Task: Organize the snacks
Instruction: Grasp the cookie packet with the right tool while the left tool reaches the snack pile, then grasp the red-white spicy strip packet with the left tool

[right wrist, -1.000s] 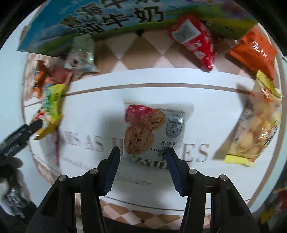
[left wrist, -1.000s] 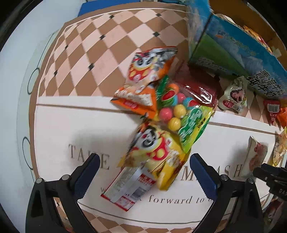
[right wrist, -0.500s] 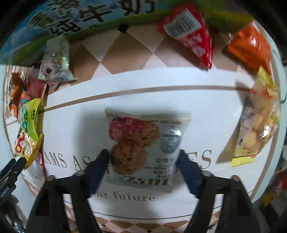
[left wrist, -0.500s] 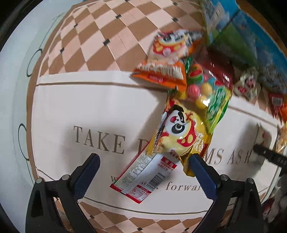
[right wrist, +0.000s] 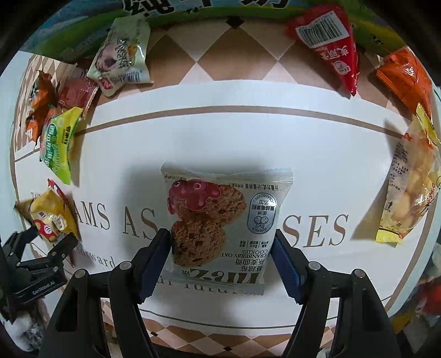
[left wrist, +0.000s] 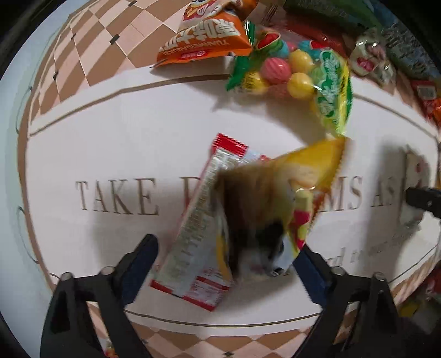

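My left gripper is open, its fingers either side of a yellow snack bag with a panda face, blurred and tipped up on edge over a red-and-white packet. The same bag shows in the right wrist view, between the left gripper's fingers. My right gripper is open around the lower part of a cranberry oat cookie packet lying flat on the white mat; both pads sit at its sides, touching or nearly so.
An orange snack bag and a green candy-ball bag lie beyond the left gripper. A pale green packet, a red packet, an orange bag and a yellow chip bag ring the mat. A blue-green carton stands behind.
The left gripper has moved forward over the yellow panda bag, which now stands tipped up between its fingers. The right gripper has moved in around the cookie packet.
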### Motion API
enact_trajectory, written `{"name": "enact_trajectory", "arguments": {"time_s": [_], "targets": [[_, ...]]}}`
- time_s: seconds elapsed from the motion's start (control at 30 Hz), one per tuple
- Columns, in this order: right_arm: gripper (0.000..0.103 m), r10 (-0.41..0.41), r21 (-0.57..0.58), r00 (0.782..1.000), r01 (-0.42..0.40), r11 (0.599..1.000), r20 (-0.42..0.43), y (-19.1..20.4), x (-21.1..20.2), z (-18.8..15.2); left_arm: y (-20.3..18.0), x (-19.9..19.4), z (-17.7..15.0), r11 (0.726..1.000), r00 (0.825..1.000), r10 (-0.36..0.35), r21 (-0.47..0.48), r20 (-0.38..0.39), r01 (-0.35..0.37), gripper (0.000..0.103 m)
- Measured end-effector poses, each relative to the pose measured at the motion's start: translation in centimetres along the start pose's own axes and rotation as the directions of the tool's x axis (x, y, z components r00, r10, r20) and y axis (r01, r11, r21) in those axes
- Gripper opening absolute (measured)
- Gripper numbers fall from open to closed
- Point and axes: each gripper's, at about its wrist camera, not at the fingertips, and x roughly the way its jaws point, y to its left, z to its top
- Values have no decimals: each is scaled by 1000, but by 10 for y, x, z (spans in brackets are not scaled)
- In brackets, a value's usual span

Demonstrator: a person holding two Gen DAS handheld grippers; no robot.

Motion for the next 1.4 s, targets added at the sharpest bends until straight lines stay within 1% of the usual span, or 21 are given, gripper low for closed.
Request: {"name": "enact_trajectory", "arguments": {"time_s": [0.07, 0.13, 0.23, 0.3, 0.47, 0.53, 0.6, 0.63, 0.67, 0.73, 0.77, 0.83, 0.87, 0.93, 1.0, 1.03, 1.07, 1.2, 1.3, 1.37, 1.4], "targets": [[76, -1, -3, 1000, 1, 1000, -1, -2, -1, 0, 1, 1, -10, 999, 1000, -25, -46, 2, 25, 76], [76, -3, -6, 1000, 3, 1000, 0, 4, 2, -1, -1, -1, -17, 994, 998, -62, -89, 4, 62, 71], [76, 4, -12, 1000, -4, 1000, -7, 8, 4, -1, -6, 0, -35, 981, 989, -150, -123, -2, 149, 71], [76, 5, -14, 1000, -5, 1000, -9, 17, 8, -4, -9, 1, -43, 976, 985, -171, -137, -6, 168, 71], [76, 14, 3, 1000, -14, 1000, -10, 21, 8, -4, -1, 6, -53, 978, 994, -108, -183, -7, 105, 71], [76, 0, -2, 1000, 0, 1000, -5, 27, 12, -2, 4, 11, -54, 974, 996, -85, -211, -7, 82, 71], [76, -21, -15, 1000, 21, 1000, 0, 32, 12, -1, 1, 13, -53, 979, 999, -48, -200, 11, 49, 69], [76, -31, -23, 1000, 31, 999, 4, 34, 12, -2, -3, 13, -56, 981, 999, -33, -192, 22, 37, 62], [76, -36, -29, 999, 36, 999, 8, 37, 12, -2, -7, 11, -59, 982, 999, -28, -184, 38, 34, 50], [76, -39, -39, 999, 40, 998, 18, 44, 13, -5, -15, 11, -66, 987, 999, -6, -161, 45, 13, 46], [76, -38, -43, 999, 39, 998, 20, 35, 4, -11, -15, 11, -71, 987, 999, -9, -163, 50, 17, 43], [75, -32, -46, 999, 33, 998, 25, 31, 0, -18, -20, 9, -72, 985, 999, -17, -169, 50, 25, 41], [75, -27, -46, 999, 29, 999, 26, 31, 0, -19, -22, 8, -75, 985, 998, -27, -169, 53, 36, 41], [75, -15, -47, 999, 17, 999, 32, 31, -4, -26, -31, 2, -69, 984, 998, -28, -171, 60, 38, 41], [75, 1, -49, 999, 0, 999, 36, 29, -7, -32, -36, -8, -77, 984, 997, -41, -170, 71, 53, 41], [75, 11, -49, 999, -9, 999, 37, 29, -9, -34, -33, -16, -68, 982, 996, -52, -176, 75, 64, 40], [75, 21, -50, 999, -19, 999, 39, 27, -12, -37, -32, -20, -72, 982, 995, -62, -176, 80, 75, 40], [75, 66, -56, 996, -62, 997, 58, 27, -31, -50, -41, -48, -90, 981, 986, -102, -153, 130, 121, 40], [75, 112, -53, 991, -109, 993, 66, 25, -50, -58, -46, -68, -94, 979, 977, -136, -125, 164, 158, 40], [75, 122, -61, 989, -117, 991, 81, 24, -61, -59, -56, -84, -81, 983, 975, -136, -97, 176, 155, 40], [75, 128, -68, 988, -122, 990, 86, 25, -66, -57, -58, -85, -75, 982, 977, -158, -82, 146, 171, 40]]}}
